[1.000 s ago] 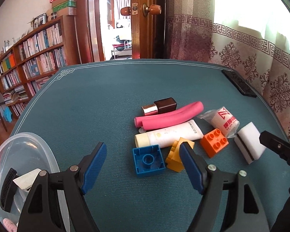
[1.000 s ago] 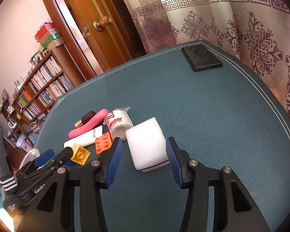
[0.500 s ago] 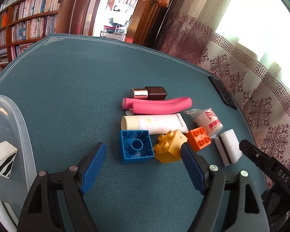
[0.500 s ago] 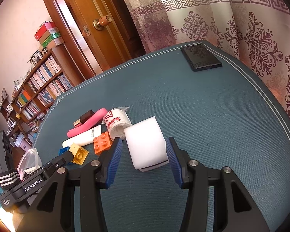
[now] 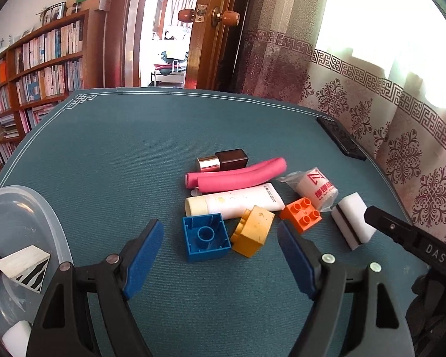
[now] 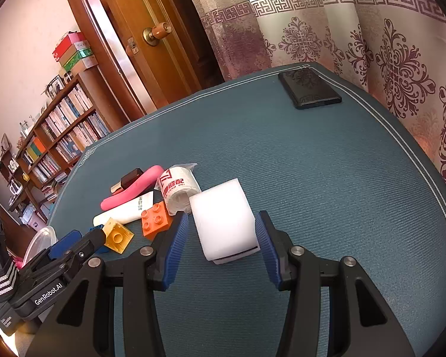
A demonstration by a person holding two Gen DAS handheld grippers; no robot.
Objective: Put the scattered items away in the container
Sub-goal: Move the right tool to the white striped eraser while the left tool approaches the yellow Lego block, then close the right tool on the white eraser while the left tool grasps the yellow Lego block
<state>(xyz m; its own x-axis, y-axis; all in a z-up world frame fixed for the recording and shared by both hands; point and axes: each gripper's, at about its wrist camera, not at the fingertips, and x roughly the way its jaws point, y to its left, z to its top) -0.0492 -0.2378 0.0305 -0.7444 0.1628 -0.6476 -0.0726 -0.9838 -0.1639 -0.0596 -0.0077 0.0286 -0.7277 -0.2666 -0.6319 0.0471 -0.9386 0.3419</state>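
three toy bricks, blue (image 5: 205,236), yellow (image 5: 252,230), orange (image 5: 301,214), one white sponge (image 6: 224,223), one pink foam tube (image 5: 238,174), one cream tube (image 5: 238,200), one lipstick (image 5: 223,160), one wrapped tissue roll (image 5: 316,187), one clear container (image 5: 44,208), one black case (image 6: 309,87)

I see a teal cloth-covered table (image 5: 110,154); behind it a brown wooden door (image 6: 151,56) stands open; a wooden bookshelf (image 5: 41,65) fills the pale wall; backlit patterned curtains (image 6: 371,29) glow.

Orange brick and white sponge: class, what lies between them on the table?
Only bare blue cloth separates the orange brick from the sponge, seen in the left wrist view; the wrapped roll sits just behind.
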